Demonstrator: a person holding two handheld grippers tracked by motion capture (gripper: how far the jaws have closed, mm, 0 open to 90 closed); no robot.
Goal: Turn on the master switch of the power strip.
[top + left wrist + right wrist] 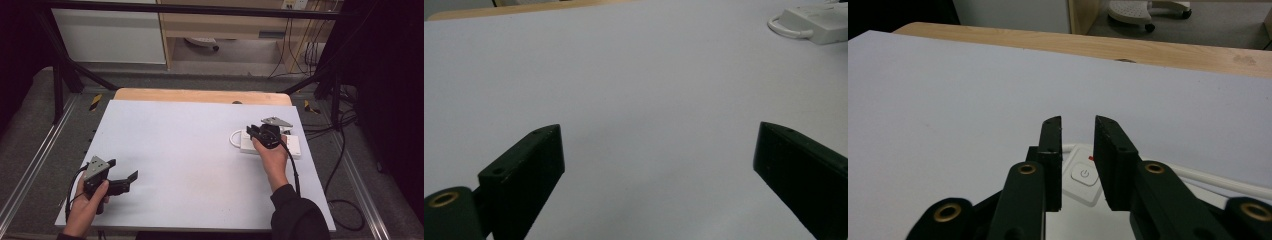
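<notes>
High view, power strip: a white power strip [295,146] lies flat near the right edge of the pale table [190,150], its white cord [234,138] looping off its left end.
Right gripper view, switch: the power button [1085,174] on the strip sits directly below the narrow gap between the two black jaws.
Right gripper state: the right gripper [1078,125] has its jaws drawn almost together, a slim gap left, pinching nothing.
Right gripper reason: the near-closed tips probably serve as a single blunt point for pressing the switch; this is a judgement.
Right hand pose: the right hand [272,155] reaches forward over the strip's left end, forearm stretched from the table's near edge, gripper tilted downward at the strip.
Left gripper place: the left gripper [125,181] rests far from the strip, at the table's near left corner.
Left gripper state: jaws spread wide, empty, aimed across the bare table toward the strip [819,22].
Left hand pose: the left hand [87,202] holds the handle low and level, likely parked out of the way.
</notes>
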